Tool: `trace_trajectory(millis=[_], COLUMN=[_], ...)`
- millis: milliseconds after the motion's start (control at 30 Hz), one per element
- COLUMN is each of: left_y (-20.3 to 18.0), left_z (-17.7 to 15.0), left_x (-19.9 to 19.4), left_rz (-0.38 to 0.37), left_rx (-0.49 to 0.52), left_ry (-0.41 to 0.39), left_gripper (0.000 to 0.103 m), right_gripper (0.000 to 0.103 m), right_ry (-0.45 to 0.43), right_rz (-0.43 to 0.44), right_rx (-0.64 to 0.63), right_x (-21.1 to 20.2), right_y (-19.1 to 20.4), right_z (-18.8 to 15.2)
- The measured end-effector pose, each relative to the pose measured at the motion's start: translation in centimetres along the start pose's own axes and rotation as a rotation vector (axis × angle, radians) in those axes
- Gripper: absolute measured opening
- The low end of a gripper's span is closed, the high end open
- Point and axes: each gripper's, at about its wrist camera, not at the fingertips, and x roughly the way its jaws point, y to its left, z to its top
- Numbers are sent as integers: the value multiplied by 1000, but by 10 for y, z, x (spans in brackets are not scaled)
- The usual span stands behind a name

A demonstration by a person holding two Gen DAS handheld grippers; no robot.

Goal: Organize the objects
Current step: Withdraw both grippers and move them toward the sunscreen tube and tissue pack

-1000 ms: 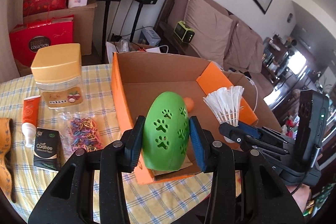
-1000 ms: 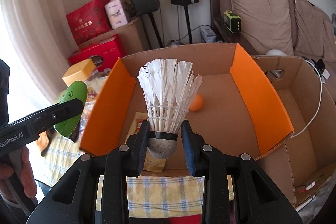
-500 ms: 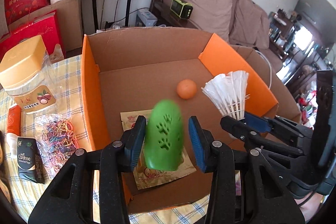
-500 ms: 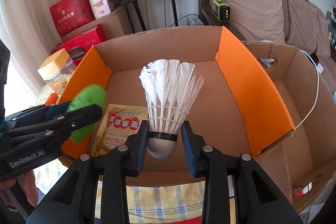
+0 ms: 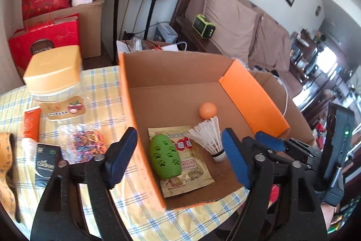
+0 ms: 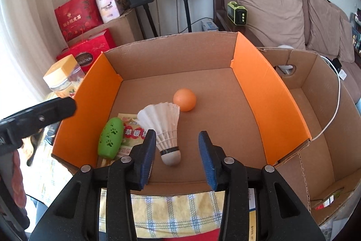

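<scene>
An orange-sided cardboard box [image 5: 252, 92] [image 6: 266, 92] stands on the checked tablecloth. Inside it lie a green paw-print toy [image 5: 165, 156] [image 6: 110, 138], a white shuttlecock [image 5: 209, 136] [image 6: 165, 125], an orange ball [image 5: 208, 109] [image 6: 185, 99] and a yellow sachet [image 5: 191, 173] [image 6: 130, 125]. My left gripper [image 5: 179, 155] is open and empty above the box's near left wall. My right gripper [image 6: 177, 158] is open and empty at the box's front edge, just behind the shuttlecock; it also shows in the left wrist view [image 5: 270, 143].
Left of the box on the cloth stand a yellow-lidded jar [image 5: 56, 83], an orange tube [image 5: 31, 125], a bag of coloured bands [image 5: 83, 141] and a black packet [image 5: 46, 164]. A second brown carton [image 6: 320, 128] sits right of the box. Speakers, red gift bags and a sofa stand behind.
Both grippers have opened. The green toy dropped from my left gripper and the shuttlecock from my right; both now lie on the box floor. Both grippers pulled back a little.
</scene>
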Motion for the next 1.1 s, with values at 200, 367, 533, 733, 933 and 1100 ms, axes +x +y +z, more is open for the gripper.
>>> trace_trajectory(millis=[200,367,533,733,933,1100], left_y=[33,56,71,88,109,129], left_z=[0,-7,-18,-30,-37,-43], left_x=[-31,-48,-61,-85,-104,-114], left_rz=[26,111,170,224,238,268], left_rx=[-65,-69,-61,-57,-94,-132], left_ry=[-43,-59,-52,-81,-93,-100], left_gripper=[91,92,95,103,103,103], right_gripper=[45,49,67,84,94,103], right_ry=[-30,-46,-58,-60,-51,-57], right_rz=[30,61,90,124,141,139], right_rx=[-1,-21,-45,-66,-102,-161], right_x=[-14,-23,-29,-34,-34,-34], right_y=[8,23,43,67,90,112], right_z=[4,5,5,6,4,3])
